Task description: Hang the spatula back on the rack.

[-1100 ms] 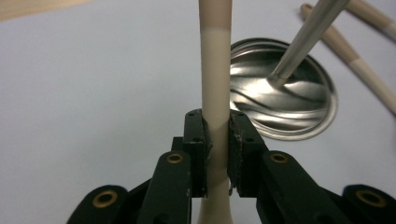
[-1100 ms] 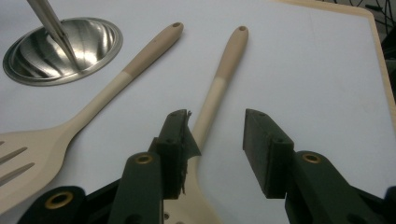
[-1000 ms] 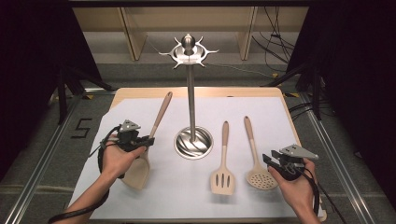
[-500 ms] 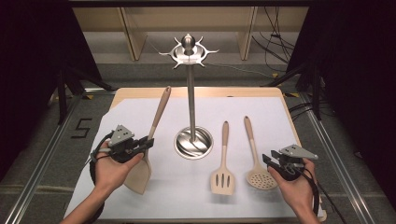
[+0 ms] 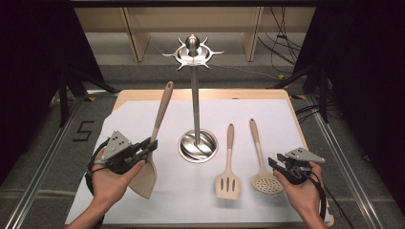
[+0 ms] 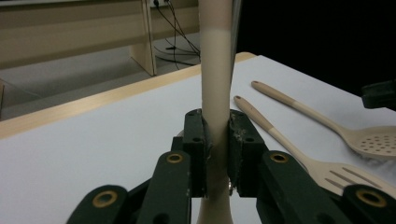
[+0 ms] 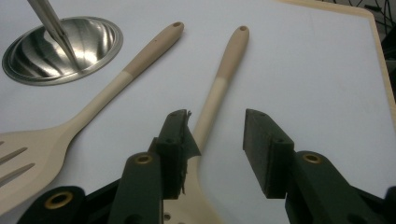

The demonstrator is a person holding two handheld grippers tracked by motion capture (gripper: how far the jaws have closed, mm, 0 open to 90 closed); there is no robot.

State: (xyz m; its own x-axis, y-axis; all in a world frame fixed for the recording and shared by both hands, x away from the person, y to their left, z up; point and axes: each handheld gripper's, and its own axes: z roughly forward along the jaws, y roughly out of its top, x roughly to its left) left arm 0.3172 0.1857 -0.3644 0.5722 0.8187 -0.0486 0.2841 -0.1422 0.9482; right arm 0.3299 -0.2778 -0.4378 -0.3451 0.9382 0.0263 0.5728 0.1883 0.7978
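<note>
Beige spatula (image 5: 152,143) is clamped between the left gripper (image 5: 152,145) jaws, lifted toward the metal stand (image 5: 195,95); next, hang its handle. The right gripper (image 5: 273,164) waits released beside the skimmer (image 5: 261,162).

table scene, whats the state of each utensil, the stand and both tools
beige solid spatula: clamped at the neck, tilted up
left tool: shut on the spatula
beige slotted turner: lying flat
beige skimmer: lying flat
right tool: open over skimmer handle
steel hook stand: upright, hooks bare
</note>
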